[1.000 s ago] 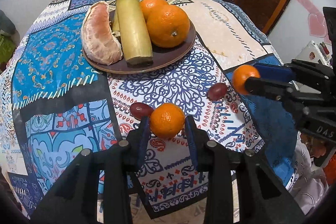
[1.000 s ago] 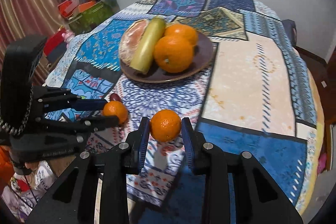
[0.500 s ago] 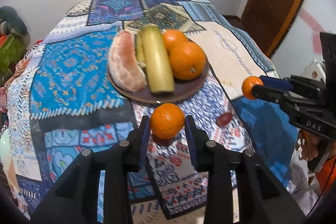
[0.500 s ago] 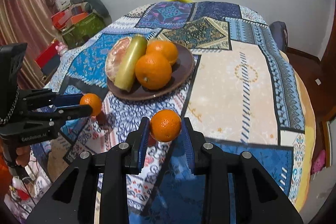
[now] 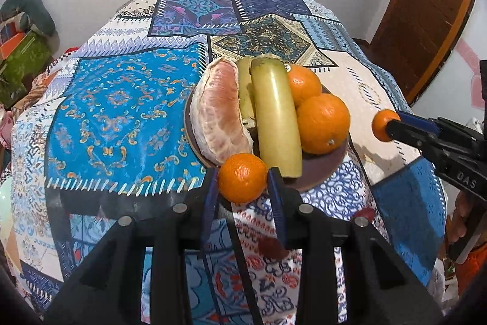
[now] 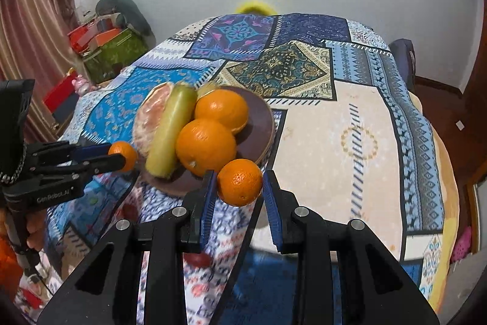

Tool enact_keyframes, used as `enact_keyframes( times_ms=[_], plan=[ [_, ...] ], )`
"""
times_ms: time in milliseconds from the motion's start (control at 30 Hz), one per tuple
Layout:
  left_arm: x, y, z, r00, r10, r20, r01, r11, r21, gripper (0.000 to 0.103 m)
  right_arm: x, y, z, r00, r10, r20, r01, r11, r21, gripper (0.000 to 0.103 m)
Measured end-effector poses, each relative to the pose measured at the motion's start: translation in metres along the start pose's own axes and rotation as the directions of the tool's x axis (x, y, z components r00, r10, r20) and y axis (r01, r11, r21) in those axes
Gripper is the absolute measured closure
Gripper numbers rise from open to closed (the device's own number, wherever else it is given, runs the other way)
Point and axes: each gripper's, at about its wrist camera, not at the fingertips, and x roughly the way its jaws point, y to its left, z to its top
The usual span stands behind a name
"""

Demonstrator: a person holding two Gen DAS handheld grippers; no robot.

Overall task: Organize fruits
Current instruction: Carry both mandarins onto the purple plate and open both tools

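Both grippers have a fruit each right now. The left gripper [image 5: 243, 191] has its fingers clamped on a small orange [image 5: 242, 178], held up at the near-left rim of the brown plate [image 5: 322, 169]. The right gripper [image 6: 239, 191] is squeezing a second orange [image 6: 239, 181] by the plate's near-right edge. The plate already carries a peeled pomelo half [image 5: 219, 114], a banana [image 5: 275, 118] and two bigger oranges [image 5: 322, 124] (packed pretty tight). Everything sits on a surface under a patchwork cloth [image 5: 121, 102], with a dark red date [image 5: 272, 247] lying loose below the left fingers.
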Motion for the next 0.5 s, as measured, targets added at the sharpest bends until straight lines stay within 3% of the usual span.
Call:
enact_keyframes(
  times_ms=[200, 500],
  plan=[
    [0.003, 0.003, 0.007, 0.999, -0.015, 0.036, 0.015, 1.000, -0.015, 0.073, 0.019, -0.006, 0.022, 1.000, -0.015, 0.013, 0.015, 1.000, -0.007, 0.075],
    [0.015, 0.005, 0.007, 0.999, -0.034, 0.029, 0.035, 0.999, -0.015, 0.073, 0.057, -0.011, 0.038, 1.000, -0.019, -0.016, 0.018, 1.000, -0.015, 0.075]
  ],
)
